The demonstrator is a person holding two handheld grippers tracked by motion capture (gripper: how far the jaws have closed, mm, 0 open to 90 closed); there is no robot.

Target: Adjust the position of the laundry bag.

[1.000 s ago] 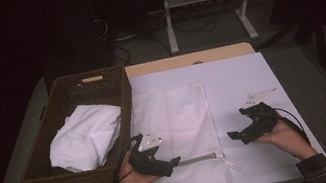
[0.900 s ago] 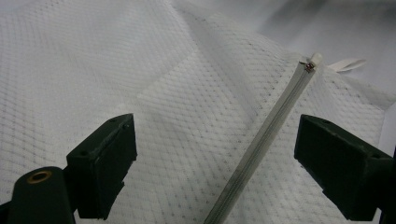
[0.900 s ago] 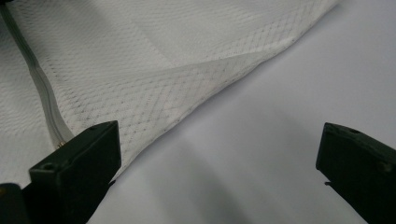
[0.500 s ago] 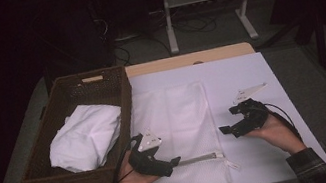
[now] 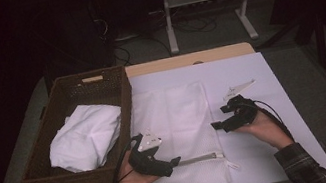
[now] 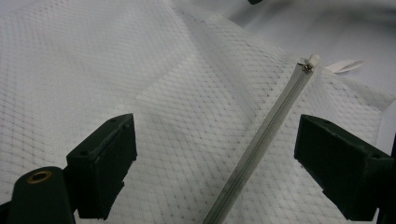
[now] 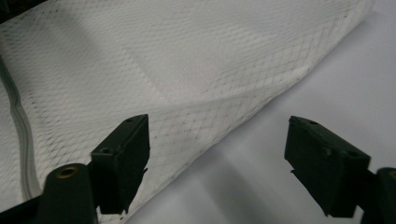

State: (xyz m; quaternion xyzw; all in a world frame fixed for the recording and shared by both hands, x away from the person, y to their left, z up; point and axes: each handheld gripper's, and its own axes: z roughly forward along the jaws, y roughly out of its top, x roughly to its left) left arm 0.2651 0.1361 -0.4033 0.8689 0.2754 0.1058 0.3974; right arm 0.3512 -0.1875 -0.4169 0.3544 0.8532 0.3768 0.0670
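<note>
One mesh bag (image 5: 173,120), one wicker basket (image 5: 120,104), one folded white cloth (image 5: 85,135), two grippers: left (image 5: 176,161), right (image 5: 216,125).

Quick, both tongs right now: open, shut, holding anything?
Left tongs: open over the mesh bag, its zipper between the jaws, not pinched.
Right tongs: open, jaws just been closing at the bag's edge, holding nothing.

A white mesh bag (image 5: 177,124), woven in a fine diamond pattern and closed by a pale grey zipper (image 6: 261,140), is seen on a white desk (image 5: 280,76). A dark brown wicker basket (image 5: 70,95) holds a plain white cloth (image 5: 85,138). Black tools (image 5: 215,125) are seen.
</note>
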